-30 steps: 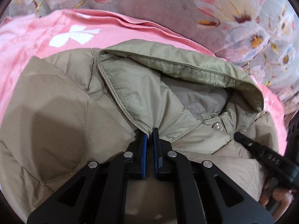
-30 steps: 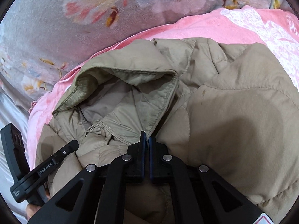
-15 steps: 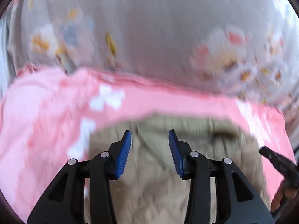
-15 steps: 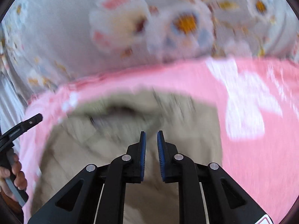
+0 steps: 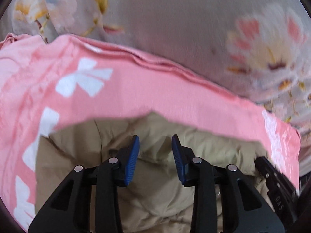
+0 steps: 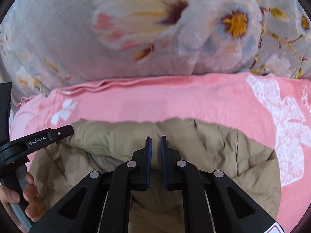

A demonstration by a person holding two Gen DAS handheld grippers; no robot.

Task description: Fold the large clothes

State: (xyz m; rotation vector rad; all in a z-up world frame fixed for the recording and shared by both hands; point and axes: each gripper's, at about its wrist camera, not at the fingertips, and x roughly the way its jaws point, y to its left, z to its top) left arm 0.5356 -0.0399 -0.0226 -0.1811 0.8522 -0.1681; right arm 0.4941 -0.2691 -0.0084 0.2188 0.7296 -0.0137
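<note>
Left wrist view: the left gripper hangs above the khaki padded jacket, pointing down at it. Its blue-padded fingers stand moderately apart with nothing between them; the gap has just been narrowing a little after they let go of the fabric. The jacket lies bunched on a pink towel blanket with white bow prints, which rests on a grey floral bedspread. The black body of the right gripper enters at the lower right edge, over the jacket's right side. The picture is somewhat blurred.

Right wrist view: the right gripper hovers over the same jacket. Its fingers stand almost together, only a slim gap between them, gripping nothing; they have just been closing. The jacket lies folded over, with a smooth rounded far edge against the pink towel blanket. The floral bedspread fills the upper part. At left, a person's hand holds the handle of the left gripper, whose tip reaches the jacket's left edge.
</note>
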